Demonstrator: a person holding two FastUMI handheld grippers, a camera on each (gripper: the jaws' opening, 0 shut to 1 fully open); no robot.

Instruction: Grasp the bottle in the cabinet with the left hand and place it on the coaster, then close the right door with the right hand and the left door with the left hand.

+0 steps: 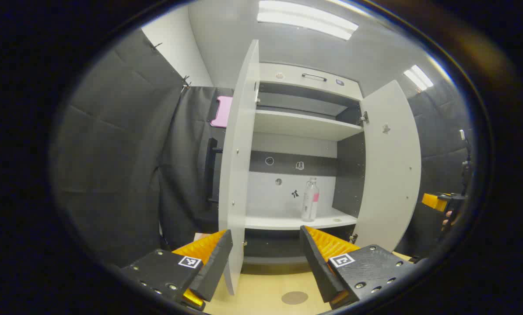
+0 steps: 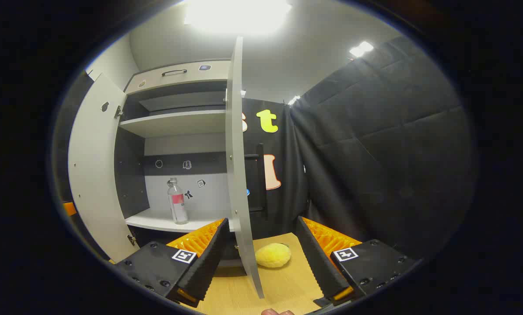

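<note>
Left gripper (image 1: pixel 266 258): you are holding it with its fingers spread wide and nothing between them, facing the open cabinet (image 1: pixel 307 87).
Right gripper (image 2: pixel 259 258): you are keeping its fingers wide apart too, gripping nothing; it is also showing at the right edge of the left gripper view (image 1: pixel 440 202).
Bottle (image 1: pixel 310 199): it is standing upright on the lower shelf (image 1: pixel 287 222), toward that shelf's right end, apart from both grippers.
Coaster (image 1: pixel 294 298): it is lying flat on the tabletop (image 1: pixel 261 293) near its front edge, bare.
Left door (image 1: pixel 239 162): it is standing open.
Right door (image 1: pixel 390 166): it is standing open.
Yellow plush toy (image 2: pixel 272 255): it is lying on the tabletop beside the right door's lower edge.
</note>
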